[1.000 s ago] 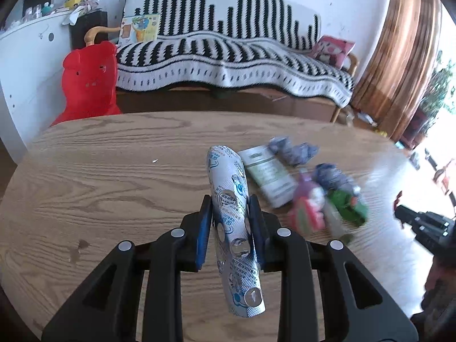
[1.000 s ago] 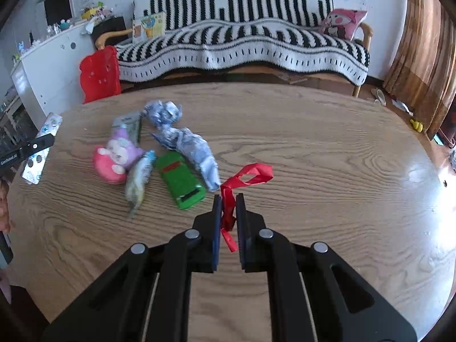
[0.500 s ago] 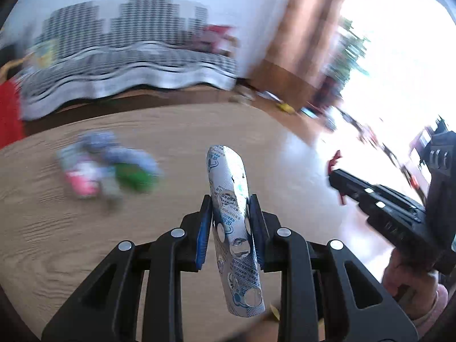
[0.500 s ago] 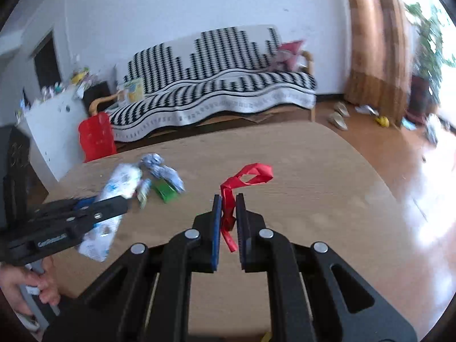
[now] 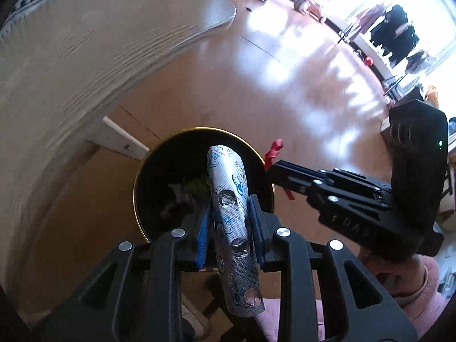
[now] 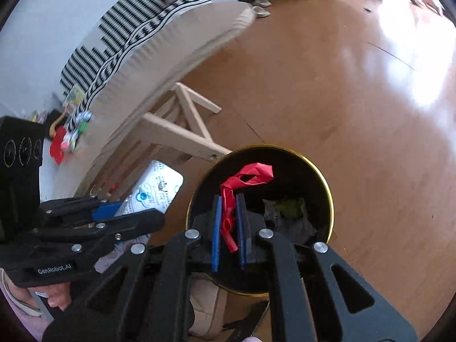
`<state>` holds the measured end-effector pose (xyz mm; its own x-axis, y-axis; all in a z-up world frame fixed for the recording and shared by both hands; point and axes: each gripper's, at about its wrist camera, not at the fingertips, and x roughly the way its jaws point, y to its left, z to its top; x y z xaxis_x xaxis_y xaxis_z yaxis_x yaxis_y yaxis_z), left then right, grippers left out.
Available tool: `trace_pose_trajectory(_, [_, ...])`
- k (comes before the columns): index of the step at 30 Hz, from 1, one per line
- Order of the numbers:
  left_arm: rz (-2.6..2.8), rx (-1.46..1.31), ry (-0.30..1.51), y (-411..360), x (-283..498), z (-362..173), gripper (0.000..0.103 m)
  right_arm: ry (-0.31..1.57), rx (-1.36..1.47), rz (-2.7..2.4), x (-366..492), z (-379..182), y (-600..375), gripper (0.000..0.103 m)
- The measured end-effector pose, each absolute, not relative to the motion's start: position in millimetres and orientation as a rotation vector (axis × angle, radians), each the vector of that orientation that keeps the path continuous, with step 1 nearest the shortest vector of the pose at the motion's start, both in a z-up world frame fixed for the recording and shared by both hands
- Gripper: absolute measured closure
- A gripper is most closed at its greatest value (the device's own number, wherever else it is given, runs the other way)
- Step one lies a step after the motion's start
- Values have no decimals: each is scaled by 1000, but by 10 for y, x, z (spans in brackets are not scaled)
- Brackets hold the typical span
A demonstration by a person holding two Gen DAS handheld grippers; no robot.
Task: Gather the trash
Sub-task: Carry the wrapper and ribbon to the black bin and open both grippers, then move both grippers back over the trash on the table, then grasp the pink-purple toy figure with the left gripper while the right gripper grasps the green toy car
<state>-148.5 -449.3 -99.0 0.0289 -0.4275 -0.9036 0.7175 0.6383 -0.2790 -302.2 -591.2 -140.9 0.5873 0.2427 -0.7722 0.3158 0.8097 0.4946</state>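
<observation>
My left gripper [image 5: 229, 222] is shut on a silver and blue foil wrapper [image 5: 232, 213] and holds it over a black bin with a gold rim [image 5: 159, 171] on the floor. My right gripper [image 6: 228, 225] is shut on a red ribbon scrap [image 6: 248, 173] above the same bin [image 6: 319, 171]. The right gripper also shows in the left wrist view [image 5: 270, 165], at the bin's right rim. The left gripper [image 6: 119, 213] with its wrapper [image 6: 154, 188] shows left of the bin in the right wrist view. Crumpled trash [image 6: 287, 213] lies inside the bin.
The wooden table [image 5: 85, 42] stands to the left, its legs [image 6: 182, 131] close to the bin. Several pieces of trash [image 6: 71, 134] lie on the tabletop. A striped sofa [image 6: 128, 22] stands behind. Bare wooden floor [image 6: 342, 85] lies to the right.
Both grippers have swung away from the tabletop, right and down, and now hang over the bin beside the table. Each keeps its piece of trash.
</observation>
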Motion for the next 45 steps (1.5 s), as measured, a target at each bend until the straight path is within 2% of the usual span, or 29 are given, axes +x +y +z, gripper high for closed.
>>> trace_pose_trajectory(4, [-890, 290, 1297, -4516, -1395, -1128, 78, 971, 684, -53, -2994, -1530, -5993, 93])
trace_pose_trajectory(6, [-891, 291, 1302, -4589, -1415, -1166, 72, 979, 704, -50, -2953, -1575, -6026, 93])
trace_pose_trajectory(9, [-890, 313, 1279, -4623, -1434, -1175, 47, 995, 775, -47, -2944, -1649, -6093, 92])
trace_pose_trajectory(10, [-892, 315, 1259, -4629, -1464, -1160, 17, 1012, 805, -58, -2954, -1687, -6156, 81])
trace_pose_trajectory(11, [-893, 316, 1235, -4654, -1509, -1127, 6, 1017, 824, -69, -2939, -1702, -6199, 66])
trace_pose_trajectory(12, [-900, 318, 1195, -4636, -1539, -1070, 6, 1008, 840, -95, -2963, -1694, -6247, 27])
trace_pose_trajectory(13, [-909, 327, 1169, -4627, -1563, -1009, 6, 976, 836, -119, -2997, -1650, -6283, 13])
trace_pose_trajectory(15, [-917, 327, 1122, -4588, -1574, -843, 6, 938, 803, -164, -3048, -1570, -6307, 12])
trace_pose_trajectory(16, [-914, 309, 1079, -4542, -1542, -697, 6, 936, 798, -175, -3041, -1552, -6321, 7])
trace_pose_trajectory(20, [-857, 203, 873, -4095, -1301, 63, 6, 915, 732, -300, -3051, -1473, -6321, 7])
trace_pose_trajectory(22, [-777, 169, 773, -3666, -1116, 445, 6, 885, 610, -377, -3002, -1411, -6209, 7])
trace_pose_trajectory(26, [-552, 110, 704, -2609, -775, 759, 6, 848, 423, -338, -2799, -1303, -5856, 7])
trace_pose_trajectory(30, [-177, 41, 745, -1248, -380, 591, 6, 841, 340, -232, -2396, -1098, -5426, 7])
trace_pose_trajectory(34, [-23, -58, 802, -431, -10, 392, 6, 783, 252, -101, -1834, -635, -4908, 7])
trace_pose_trajectory(40, [-6, -42, 840, -174, 375, 108, 6, 688, 158, 129, -878, 120, -3927, 7])
trace_pose_trajectory(42, [-40, 3, 855, -243, 493, 38, 11, 672, 79, 183, -651, 221, -3603, 7])
trace_pose_trajectory(43, [-46, 15, 861, -271, 534, 18, 17, 668, 35, 212, -539, 247, -3428, 7])
trace_pose_trajectory(45, [-67, 36, 871, -309, 598, -41, 19, 676, -51, 281, -283, 214, -3043, 7])
